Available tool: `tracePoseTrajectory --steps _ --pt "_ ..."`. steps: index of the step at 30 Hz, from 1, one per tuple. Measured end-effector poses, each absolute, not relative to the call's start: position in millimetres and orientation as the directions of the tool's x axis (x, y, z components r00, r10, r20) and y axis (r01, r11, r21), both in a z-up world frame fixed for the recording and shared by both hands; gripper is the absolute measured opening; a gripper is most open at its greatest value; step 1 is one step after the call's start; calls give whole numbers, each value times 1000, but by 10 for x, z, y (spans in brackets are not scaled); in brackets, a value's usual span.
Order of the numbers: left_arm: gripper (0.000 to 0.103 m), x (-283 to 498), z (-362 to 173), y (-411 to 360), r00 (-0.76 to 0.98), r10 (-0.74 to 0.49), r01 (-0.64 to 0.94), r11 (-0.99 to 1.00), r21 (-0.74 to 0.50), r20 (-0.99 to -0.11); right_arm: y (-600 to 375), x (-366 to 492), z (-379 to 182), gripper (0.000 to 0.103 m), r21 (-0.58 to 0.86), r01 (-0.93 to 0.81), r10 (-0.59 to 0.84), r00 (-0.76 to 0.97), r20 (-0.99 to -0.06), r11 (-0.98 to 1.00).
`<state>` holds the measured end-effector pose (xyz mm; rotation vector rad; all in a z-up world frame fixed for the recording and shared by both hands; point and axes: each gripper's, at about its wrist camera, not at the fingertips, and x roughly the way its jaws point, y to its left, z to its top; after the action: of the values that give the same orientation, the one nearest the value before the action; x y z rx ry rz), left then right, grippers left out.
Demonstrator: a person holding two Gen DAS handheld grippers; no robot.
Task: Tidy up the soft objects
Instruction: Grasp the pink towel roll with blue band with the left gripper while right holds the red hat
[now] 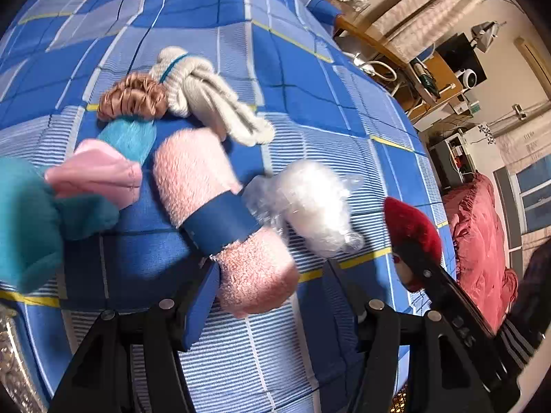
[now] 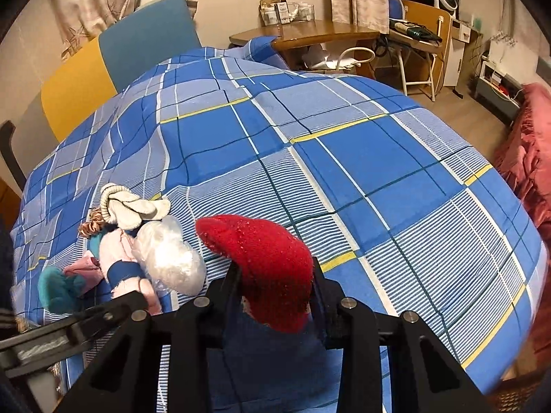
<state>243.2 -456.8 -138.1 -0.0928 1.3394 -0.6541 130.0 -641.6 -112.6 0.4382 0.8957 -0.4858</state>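
Right gripper [image 2: 275,289] is narrowed onto a red knitted item [image 2: 261,258], both fingers pressing its lower half; it hangs above the blue checked bedspread [image 2: 344,158], near the front edge. What sits under the red knit is hard to read: a pale patch shows at the bottom, half hidden by the fingers. Left gripper [image 1: 272,275] stands wide and holds nothing; its left finger [image 1: 203,296] lies just beside the near end of a pink fluffy roll [image 1: 213,189] with one dark blue band, contact not clear, and its right finger [image 1: 335,275] is over bare bedspread. The soft things are bunched toward the bed's front left corner, as the right wrist view shows it. Count: one pink roll, one white fluffy item in clear plastic wrap [image 1: 310,199] touching the roll, one cream knitted piece [image 1: 203,93] with a teal stripe, knotted or folded so I cannot tell if it is one sock or a pair, one copper-brown scrunchie [image 1: 131,98] touching the cream piece, one bright blue satin item [image 1: 129,137] partly under the scrunchie, one pink satin piece [image 1: 100,175], one teal fleece item [image 1: 31,220] cut off by the left frame edge. In the left wrist view the red item [image 1: 413,227] shows in the right gripper's fingers, partly hidden behind them. A red quilt [image 1: 482,247] lies off the bed on the floor side, cut off. Left wrist picture is motion-blurred, textures soft.
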Motion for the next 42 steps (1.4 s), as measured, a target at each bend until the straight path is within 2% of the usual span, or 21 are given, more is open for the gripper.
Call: tracePoseTrajectory --steps 2,3,7,11,16,18,19,22,30,33,34,38,42 --pt "60 2436 -1448 -4523 85 -463 380 833 -401 -882 -6403 1298 -1108 35 153 567 -222 536 -814 810" --pt "53 2439 -1491 -4494 74 -463 378 833 -405 -883 -6401 1292 -1105 35 151 567 -225 538 -812 810" --pt "38 2367 -1508 -4356 64 -503 390 807 -443 -862 -6416 1273 -1097 35 153 575 -231 538 -811 803" --pt "31 2196 -1378 -4139 83 -528 373 803 -465 -845 -6448 1250 -1100 35 160 588 -232 534 -813 793" --pt "32 2018 -1249 -3986 130 -534 374 807 -458 -836 -6443 1253 -1096 35 167 587 -226 537 -812 792" --pt "50 2076 -1238 -4006 147 -514 354 825 -441 -845 -6441 1252 -1100 35 166 588 -226 535 -814 792" --pt "55 2111 -1244 -4015 146 -508 341 831 -439 -849 -6441 1250 -1099 35 169 588 -225 536 -814 791" --pt "62 2297 -1268 -4126 125 -513 305 834 -460 -849 -6452 1241 -1097 35 169 594 -230 536 -812 787" --pt "60 2548 -1514 -4427 111 -458 330 854 -403 -882 -6446 1277 -1113 35 174 585 -219 538 -814 792" --pt "42 2474 -1509 -4407 136 -448 367 851 -375 -883 -6444 1279 -1120 35 185 581 -208 543 -814 793" --pt "39 2453 -1505 -4357 133 -468 355 845 -399 -874 -6443 1280 -1121 35 186 580 -207 543 -814 793" --pt "38 2348 -1461 -4176 135 -480 320 849 -421 -867 -6439 1274 -1123 35 180 584 -215 541 -813 792" --pt "37 2156 -1274 -4063 189 -487 372 839 -397 -853 -6465 1270 -1147 35 169 596 -224 528 -820 785"
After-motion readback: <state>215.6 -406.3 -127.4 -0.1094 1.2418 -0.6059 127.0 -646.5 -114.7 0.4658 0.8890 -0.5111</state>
